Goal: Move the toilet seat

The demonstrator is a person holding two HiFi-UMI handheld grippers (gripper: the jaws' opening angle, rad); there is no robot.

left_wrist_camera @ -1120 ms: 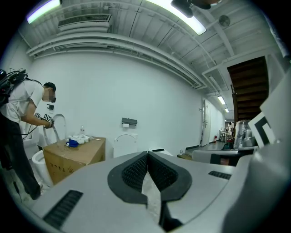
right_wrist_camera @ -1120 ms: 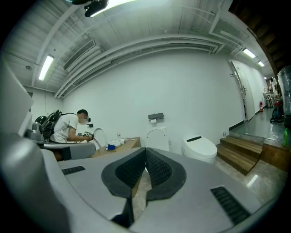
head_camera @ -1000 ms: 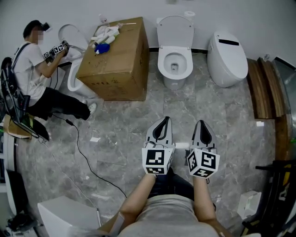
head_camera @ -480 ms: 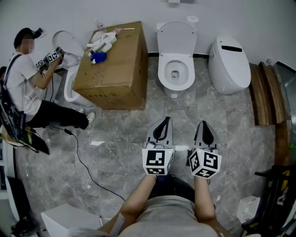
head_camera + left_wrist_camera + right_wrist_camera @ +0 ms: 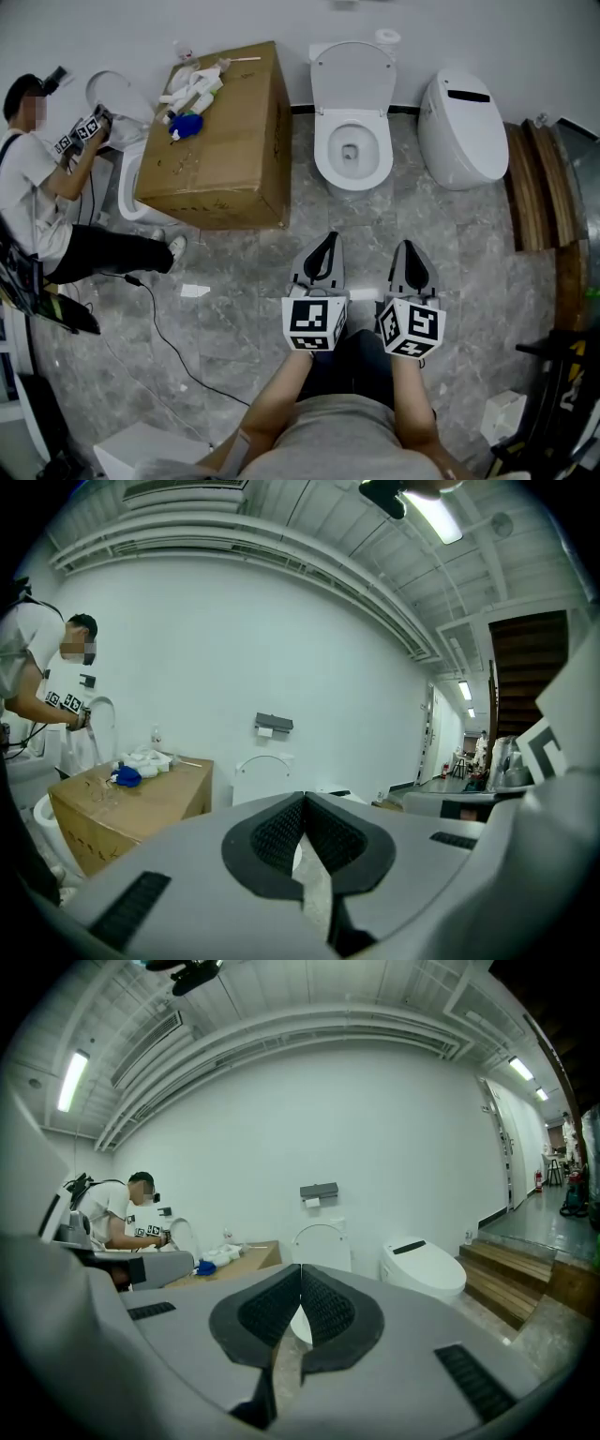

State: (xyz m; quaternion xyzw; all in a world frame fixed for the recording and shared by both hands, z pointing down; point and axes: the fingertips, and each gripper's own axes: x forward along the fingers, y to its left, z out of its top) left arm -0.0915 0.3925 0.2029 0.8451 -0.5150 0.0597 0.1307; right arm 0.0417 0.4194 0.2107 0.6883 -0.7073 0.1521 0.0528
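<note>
- The left gripper (image 5: pixel 328 246) and the right gripper (image 5: pixel 411 251) are held side by side above the grey floor. Both sets of jaws are pressed together with nothing between them, as in the earlier pictures.
- The toilet (image 5: pixel 324 155) with the toilet seat stands straight ahead of the two grippers, untouched and apart from them. Its lid (image 5: pixel 353 73) is upright against the wall.
- The toilet now sits lower in the head view, and the gap between it and the grippers is shorter than before.
- The cardboard box (image 5: pixel 220 150) and the closed toilet (image 5: pixel 461 117) have also slid down the view.
- The crouching person (image 5: pixel 37 197) has shifted towards the left edge.
</note>
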